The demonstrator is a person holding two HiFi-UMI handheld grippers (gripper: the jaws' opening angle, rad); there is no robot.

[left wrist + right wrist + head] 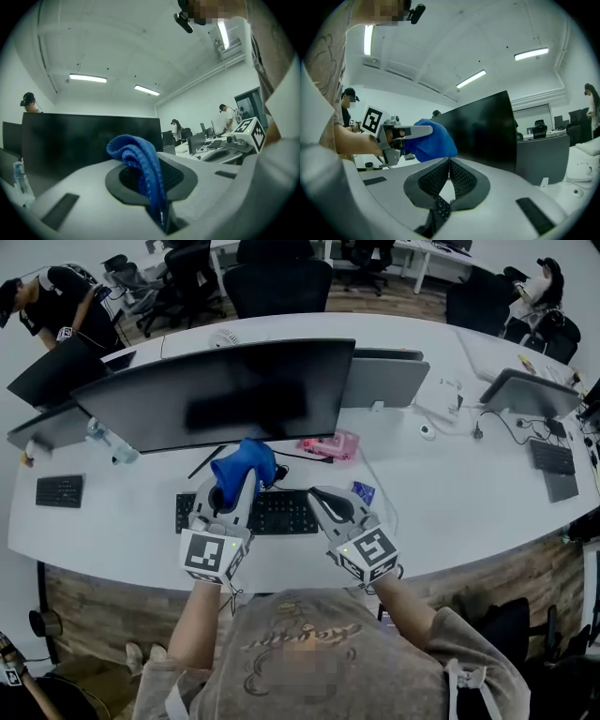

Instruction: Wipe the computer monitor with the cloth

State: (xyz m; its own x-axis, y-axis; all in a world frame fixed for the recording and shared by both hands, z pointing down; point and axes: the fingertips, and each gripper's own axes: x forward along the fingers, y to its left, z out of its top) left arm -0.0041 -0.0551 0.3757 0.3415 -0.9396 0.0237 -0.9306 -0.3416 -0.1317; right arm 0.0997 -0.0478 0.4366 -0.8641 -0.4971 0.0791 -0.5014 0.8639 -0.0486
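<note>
The wide dark monitor point(225, 395) stands on the white desk point(450, 493), just beyond both grippers. My left gripper point(234, 486) is shut on a bunched blue cloth point(246, 465), which it holds up just below the screen's bottom edge. In the left gripper view the cloth point(140, 164) is pinched between the jaws, with the monitor point(84, 140) behind it. My right gripper point(319, 495) hovers over the keyboard, its jaws shut with nothing in them. In the right gripper view the fingertips meet at my right gripper point(449, 161), and the cloth point(433, 140) and monitor point(487, 131) lie ahead.
A black keyboard point(277, 514) lies under the grippers and a pink packet point(333, 444) sits by the monitor foot. Other screens stand at left point(56, 381), behind point(384, 381) and right point(530, 395). A bottle point(108, 442) and a small keyboard point(59, 490) sit at left. A person point(56, 301) is at the far left.
</note>
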